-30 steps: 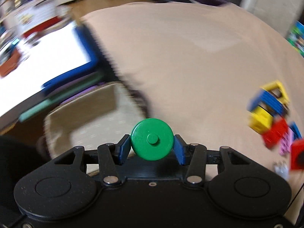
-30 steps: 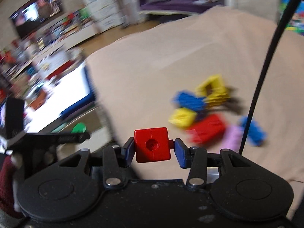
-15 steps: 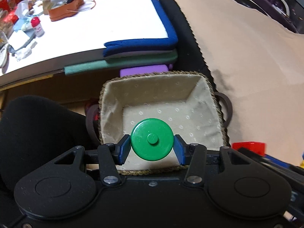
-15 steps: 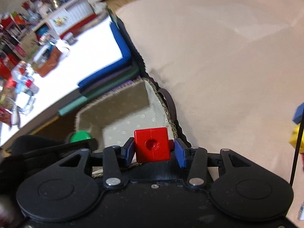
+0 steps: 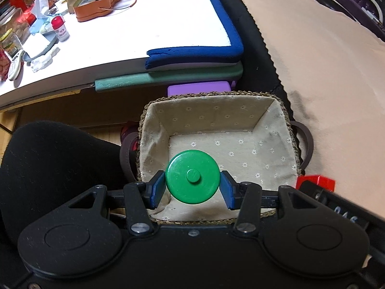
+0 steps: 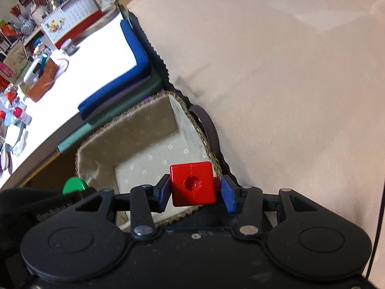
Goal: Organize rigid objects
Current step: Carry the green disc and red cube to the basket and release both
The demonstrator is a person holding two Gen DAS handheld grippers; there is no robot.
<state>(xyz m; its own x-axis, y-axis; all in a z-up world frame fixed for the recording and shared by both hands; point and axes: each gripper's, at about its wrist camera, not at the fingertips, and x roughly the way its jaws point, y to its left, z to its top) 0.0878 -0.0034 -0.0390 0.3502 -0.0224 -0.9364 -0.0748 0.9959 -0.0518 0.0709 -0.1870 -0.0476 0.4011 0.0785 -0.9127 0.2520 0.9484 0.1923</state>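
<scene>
My left gripper (image 5: pixel 192 187) is shut on a round green block (image 5: pixel 192 177), held above the near part of a woven basket (image 5: pixel 292 134) with a flowered cloth lining. Nothing lies on the basket's floor. My right gripper (image 6: pixel 193 193) is shut on a red cube block (image 6: pixel 192 184), hanging over the basket's (image 6: pixel 207 144) near right corner. In the left wrist view the red block (image 5: pixel 315 183) shows at the right, past the basket rim. The green block (image 6: pixel 73 185) peeks out at the left of the right wrist view.
The basket stands on the floor between a beige cloth-covered surface (image 5: pixel 324 55) on the right and a low white table (image 5: pixel 144 24) with blue and green mats (image 5: pixel 197 55) folded over its corner. Clutter fills the table's far side. A black-clad knee (image 5: pixel 53 163) lies to the left.
Both grippers swung left from the beige cloth and its pile of blocks and came down over the basket. Each still grips its block.
</scene>
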